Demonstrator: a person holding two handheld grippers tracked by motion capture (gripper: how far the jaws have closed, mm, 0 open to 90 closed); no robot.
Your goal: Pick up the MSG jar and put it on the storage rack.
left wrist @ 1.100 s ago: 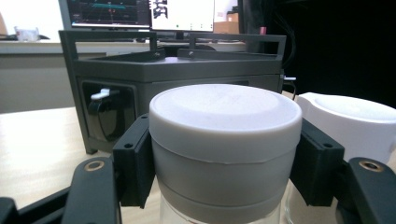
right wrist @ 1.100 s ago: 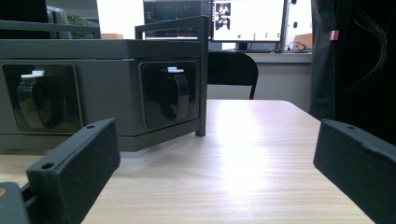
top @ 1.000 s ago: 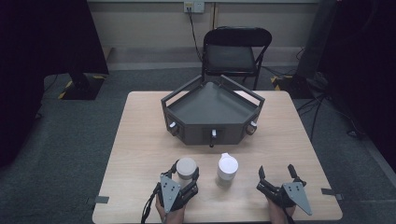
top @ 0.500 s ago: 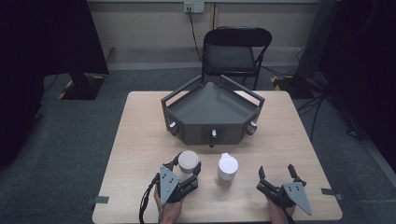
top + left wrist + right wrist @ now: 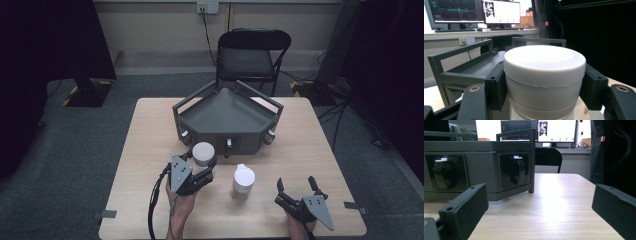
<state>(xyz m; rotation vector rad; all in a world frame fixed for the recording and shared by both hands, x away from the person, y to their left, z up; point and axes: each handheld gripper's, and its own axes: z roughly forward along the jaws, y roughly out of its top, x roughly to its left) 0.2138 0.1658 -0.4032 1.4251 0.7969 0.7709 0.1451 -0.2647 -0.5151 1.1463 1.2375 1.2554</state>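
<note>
1. The left claw (image 5: 200, 167) sat in the lower middle of the high view, left of centre, clenched on a white jar (image 5: 203, 153) – its two black jaws pressed against the jar's opposite sides.
2. In the left gripper view the same jar (image 5: 544, 77) took up the centre of the frame, upright, with a flat white lid on top and a jaw gripping it at each side.
3. The held jar sat just in front of the dark grey tray (image 5: 227, 116), near the tray's front left corner in the high view; whether the jar's base touched the worktop (image 5: 145, 145) could not be told.
4. A second white jar (image 5: 243, 179) stood upright on the worktop to the right of the left claw, apart from it and from the tray.
5. The right claw (image 5: 297, 186) lay at the lower right of the high view, released – its jaws spread wide with nothing between them, resting low at the worktop's near edge.
6. In the right gripper view the two spread jaws rose from the bottom left and bottom right corners, with bare wooden worktop (image 5: 554, 202) between them.
7. That same view showed the tray's (image 5: 481, 145) front wall at the upper left, with two black knobs set in recessed panels.
8. A black chair (image 5: 252, 57) stood beyond the far edge of the worktop, at the top centre of the high view.
9. Lit monitors (image 5: 474, 11) stood on a desk in the upper left of the left gripper view.
</note>
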